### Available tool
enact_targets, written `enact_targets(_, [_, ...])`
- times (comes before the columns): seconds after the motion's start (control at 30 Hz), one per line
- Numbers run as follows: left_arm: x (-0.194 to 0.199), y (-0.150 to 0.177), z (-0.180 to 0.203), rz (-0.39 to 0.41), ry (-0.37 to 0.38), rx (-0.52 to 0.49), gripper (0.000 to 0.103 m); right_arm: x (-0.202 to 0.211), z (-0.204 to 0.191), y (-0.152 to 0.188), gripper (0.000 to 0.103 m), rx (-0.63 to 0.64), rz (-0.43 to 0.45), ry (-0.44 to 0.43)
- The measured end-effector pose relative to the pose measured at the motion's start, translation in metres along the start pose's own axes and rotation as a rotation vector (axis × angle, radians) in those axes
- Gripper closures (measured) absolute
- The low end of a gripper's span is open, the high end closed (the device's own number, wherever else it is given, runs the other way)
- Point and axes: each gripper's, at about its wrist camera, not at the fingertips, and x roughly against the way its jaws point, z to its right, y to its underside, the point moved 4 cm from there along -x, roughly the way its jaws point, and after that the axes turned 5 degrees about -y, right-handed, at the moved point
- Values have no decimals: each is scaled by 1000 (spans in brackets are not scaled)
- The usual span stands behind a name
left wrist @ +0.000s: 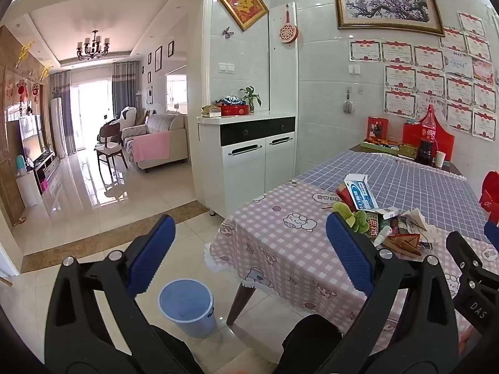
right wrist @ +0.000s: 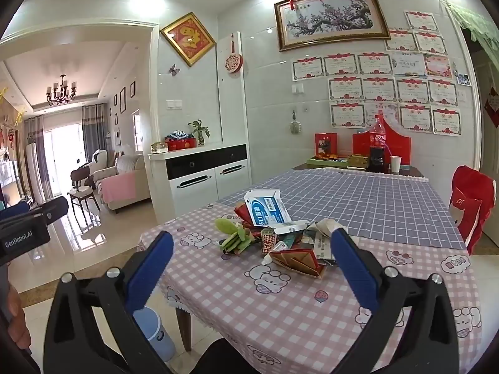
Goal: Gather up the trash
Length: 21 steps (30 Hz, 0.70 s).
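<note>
On the checked cloth: trash pile point(right wrist: 280, 237) of crumpled paper, torn cartons, green peels.
Both grippers, left point(left wrist: 249, 249) and right point(right wrist: 249, 265), gape wide (empty); round blue plastic bin point(left wrist: 187, 305) at 6 o'clock.

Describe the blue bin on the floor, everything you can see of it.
The bin is a small round pail, pale blue, apparently plastic, with a rolled rim and walls tapering slightly toward the base. It stands upright on the tiled floor beside the table's corner leg, apart from it as far as the left view shows. A dark mark sits on its side. Its mouth is open, with no lid; the visible part of the inside shows no trash. In the right view it is mostly hidden behind a gripper finger. Nothing touches it but the floor.
</note>
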Motion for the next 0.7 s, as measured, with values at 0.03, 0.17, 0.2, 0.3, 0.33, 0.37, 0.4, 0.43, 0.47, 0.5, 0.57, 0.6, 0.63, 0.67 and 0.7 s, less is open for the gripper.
enact_targets(0.03, [0,0,0,0,1,-1,8,0,0,0,4,5,-2,0])
enact_targets(0.17, [1,0,0,1,4,-2,8,-1,0,1,4,6,-10,1])
enact_targets(0.2, [1,0,0,0,4,-2,8,-1,0,1,4,5,-12,-1])
enact_targets(0.3, [1,0,0,-3,5,0,8,-1,0,0,4,4,-11,-1])
enact_targets(0.33, [-2,2,1,-3,5,0,8,-1,0,0,4,3,-11,-2])
enact_targets(0.37, [-3,3,4,-2,3,0,8,-1,0,0,4,4,-13,-2])
enact_targets(0.4, [-3,4,4,-2,5,1,8,-1,0,0,4,5,-13,-2])
enact_targets(0.43, [-3,2,3,-4,7,-1,8,0,1,2,4,4,-13,-2])
enact_targets(0.47, [-3,3,4,-4,8,0,8,-1,1,3,4,4,-14,-2])
enact_targets(0.5, [-1,3,4,-3,7,-1,8,-1,1,3,4,5,-14,-3])
enact_targets(0.57, [-1,2,4,-4,8,0,8,0,0,1,4,5,-15,-3])
enact_targets(0.6, [-1,3,4,-4,8,1,8,0,-1,1,4,5,-15,-4])
enact_targets(0.63, [-1,3,5,-4,9,1,8,0,-1,1,4,5,-15,-3])
enact_targets(0.67, [0,2,4,-5,9,-1,8,0,-1,0,4,5,-16,-1])
enact_targets(0.7, [0,3,4,-5,9,-1,8,0,-1,0,4,5,-15,-2])
